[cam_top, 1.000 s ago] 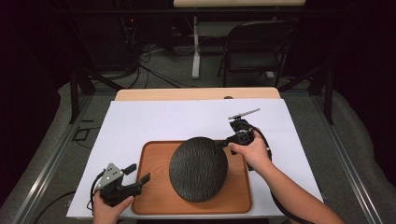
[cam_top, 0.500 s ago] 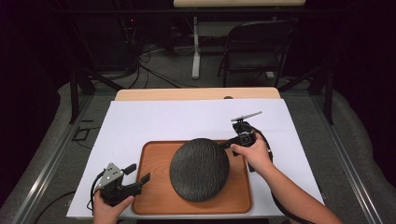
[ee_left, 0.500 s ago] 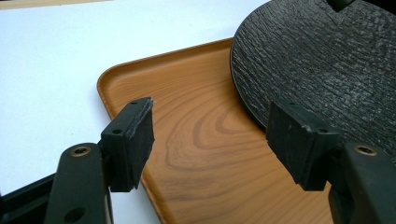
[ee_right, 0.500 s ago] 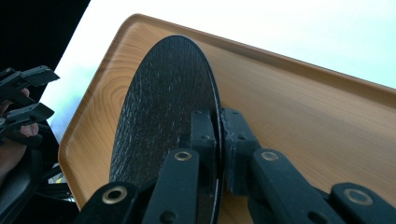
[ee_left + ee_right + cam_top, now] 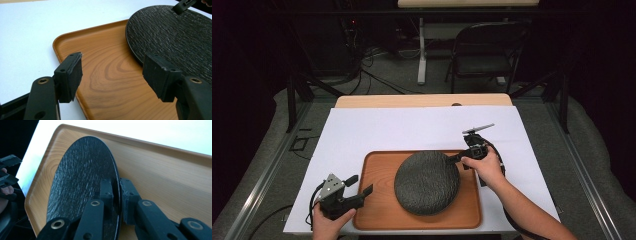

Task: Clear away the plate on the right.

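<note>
High view has the right claw (image 5: 458,158) clamped on the dark plate's (image 5: 427,182) two o'clock rim over the wooden tray (image 5: 377,200), left claw (image 5: 360,185) gaping wide at eight o'clock.

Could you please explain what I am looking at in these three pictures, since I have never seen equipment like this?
There is no robot here: a person sits at a table and holds a hand tool, a two-jaw gripper, in each hand. The high view comes from a fixed camera above the table. The other two come from small cameras riding on each gripper, looking along its black jaws. On the white table cover lies a wooden tray, and on it a dark, textured round plate. The right gripper is closed on the plate's rim, one jaw on each face. The left gripper is open and holds nothing; it sits at the tray's near left corner.
</note>
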`<control>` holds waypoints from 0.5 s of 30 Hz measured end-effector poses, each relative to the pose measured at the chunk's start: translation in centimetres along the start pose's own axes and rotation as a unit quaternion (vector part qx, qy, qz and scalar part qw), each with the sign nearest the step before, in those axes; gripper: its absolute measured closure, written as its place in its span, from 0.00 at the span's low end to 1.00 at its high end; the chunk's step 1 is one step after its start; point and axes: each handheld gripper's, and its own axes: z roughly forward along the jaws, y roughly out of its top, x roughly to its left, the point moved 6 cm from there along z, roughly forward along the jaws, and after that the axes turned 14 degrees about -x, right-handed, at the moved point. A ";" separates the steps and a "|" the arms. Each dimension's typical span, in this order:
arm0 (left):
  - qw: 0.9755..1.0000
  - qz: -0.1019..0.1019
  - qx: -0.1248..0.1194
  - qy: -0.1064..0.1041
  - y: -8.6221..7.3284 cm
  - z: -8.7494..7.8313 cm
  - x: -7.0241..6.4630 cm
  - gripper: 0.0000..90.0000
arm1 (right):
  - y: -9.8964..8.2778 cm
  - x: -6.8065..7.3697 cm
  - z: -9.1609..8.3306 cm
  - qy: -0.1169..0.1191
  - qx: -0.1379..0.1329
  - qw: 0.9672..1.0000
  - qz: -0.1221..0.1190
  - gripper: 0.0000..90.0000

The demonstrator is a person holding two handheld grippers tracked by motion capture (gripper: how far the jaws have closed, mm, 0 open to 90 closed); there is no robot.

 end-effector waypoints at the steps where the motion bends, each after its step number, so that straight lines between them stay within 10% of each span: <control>1: 1.000 -0.001 -0.001 0.000 0.0 0.0 0.0 0.36 | -0.1 -0.1 0.1 0.000 -0.001 1.000 -0.001 0.90; 15: 1.000 0.001 -0.004 -0.004 0.0 -0.1 -0.1 0.36 | -1.1 -1.5 0.6 -0.008 0.001 1.000 0.016 0.87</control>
